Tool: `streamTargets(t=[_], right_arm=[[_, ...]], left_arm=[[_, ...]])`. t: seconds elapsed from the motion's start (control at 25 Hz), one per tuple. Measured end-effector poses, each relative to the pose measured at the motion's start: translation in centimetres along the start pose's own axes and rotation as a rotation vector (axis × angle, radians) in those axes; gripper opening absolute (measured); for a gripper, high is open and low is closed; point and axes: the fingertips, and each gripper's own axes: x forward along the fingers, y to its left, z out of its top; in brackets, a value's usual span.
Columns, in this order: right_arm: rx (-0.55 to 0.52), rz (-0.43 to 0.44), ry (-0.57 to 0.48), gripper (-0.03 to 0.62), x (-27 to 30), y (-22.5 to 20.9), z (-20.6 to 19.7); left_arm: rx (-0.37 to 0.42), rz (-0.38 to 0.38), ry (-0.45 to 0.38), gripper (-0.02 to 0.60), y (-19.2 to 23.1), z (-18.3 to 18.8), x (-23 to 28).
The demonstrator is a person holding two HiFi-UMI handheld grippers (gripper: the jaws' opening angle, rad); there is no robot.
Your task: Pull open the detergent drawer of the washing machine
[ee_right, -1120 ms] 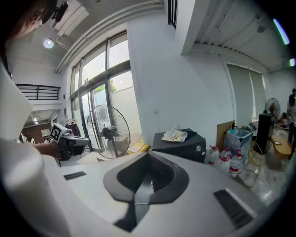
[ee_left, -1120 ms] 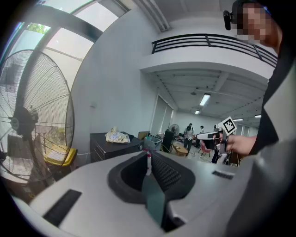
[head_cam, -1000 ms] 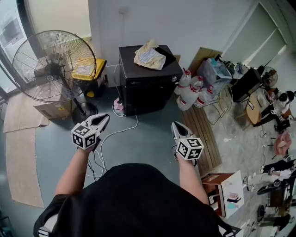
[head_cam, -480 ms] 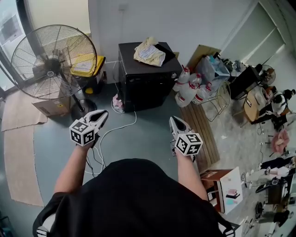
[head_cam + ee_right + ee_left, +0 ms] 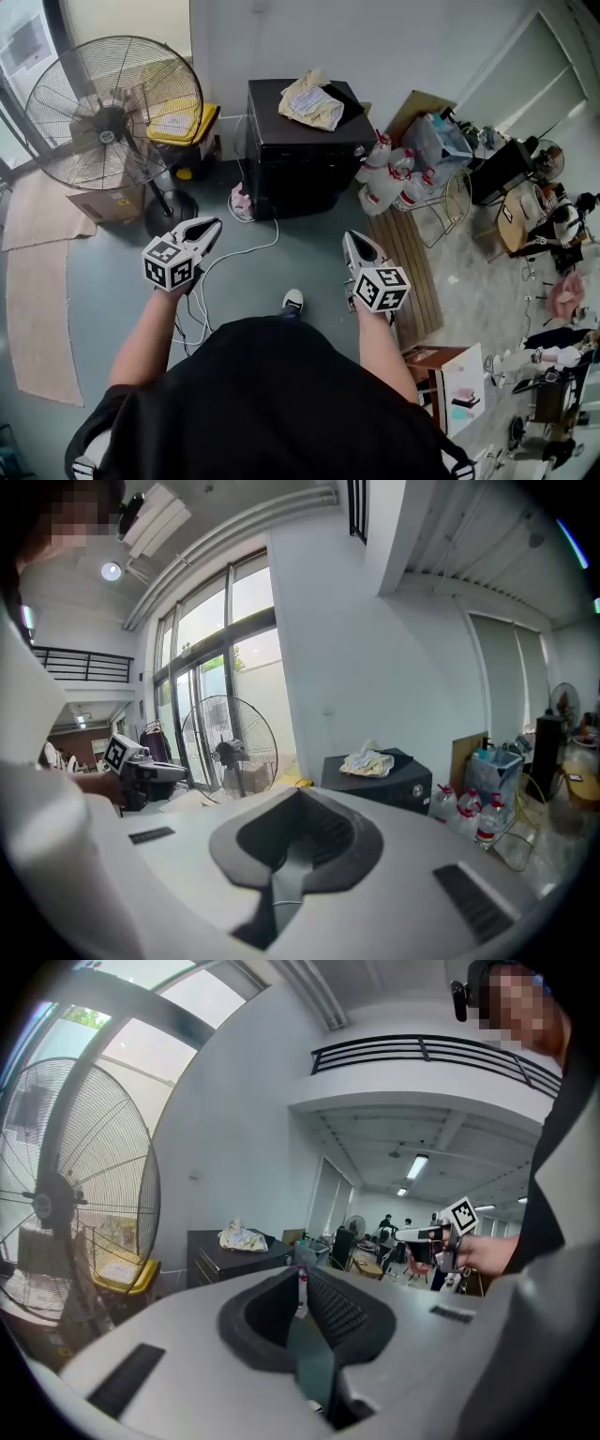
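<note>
Shoe (image 5: pixel 292 300) just popped into view, so probably a step toward the washer (image 5: pixel 302 161); left tongs (image 5: pixel 210 226) and right tongs (image 5: pixel 350 241) shut, empty.

Matt black washing machine (image 5: pixel 302 159), crumpled cloth (image 5: pixel 312 101); wire-metal fan (image 5: pixel 114 112), wooden slats (image 5: pixel 412 272), smooth grey-blue floor (image 5: pixel 103 272)

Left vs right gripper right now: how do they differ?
The left gripper angles up-right near the white cable; the right gripper angles up-left beside the wooden pallet. The left gripper sits slightly higher in the head view. Both are shut, empty, and well short of the black washing machine.
</note>
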Motion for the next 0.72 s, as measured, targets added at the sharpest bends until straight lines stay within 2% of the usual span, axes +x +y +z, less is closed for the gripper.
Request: streamTargets(t=[0.2,0.28,0.44,0.72], right_arm=[[0.005,0.021,0.007,0.018,1.2,-1.1,-0.6],[0.009,0.036,0.005,0.056,2.0,-1.3,-0.6],[0.007,0.067,0.028,0.148,3.8,-1.9,-0.8],[-0.015,0.107,0.094,0.212,6.1,-4.8,-1.6]], left_arm=[[0.009,0.018,0.021,0.044,0.1,-0.3,0.9],[0.017,0.021,0.028,0.095,0.3,-0.1,1.3],[0.012,0.032,0.058,0.130,0.9,-0.1,2.7],[-0.009,0.079,0.064,0.183,1.6,0.1,6.1]])
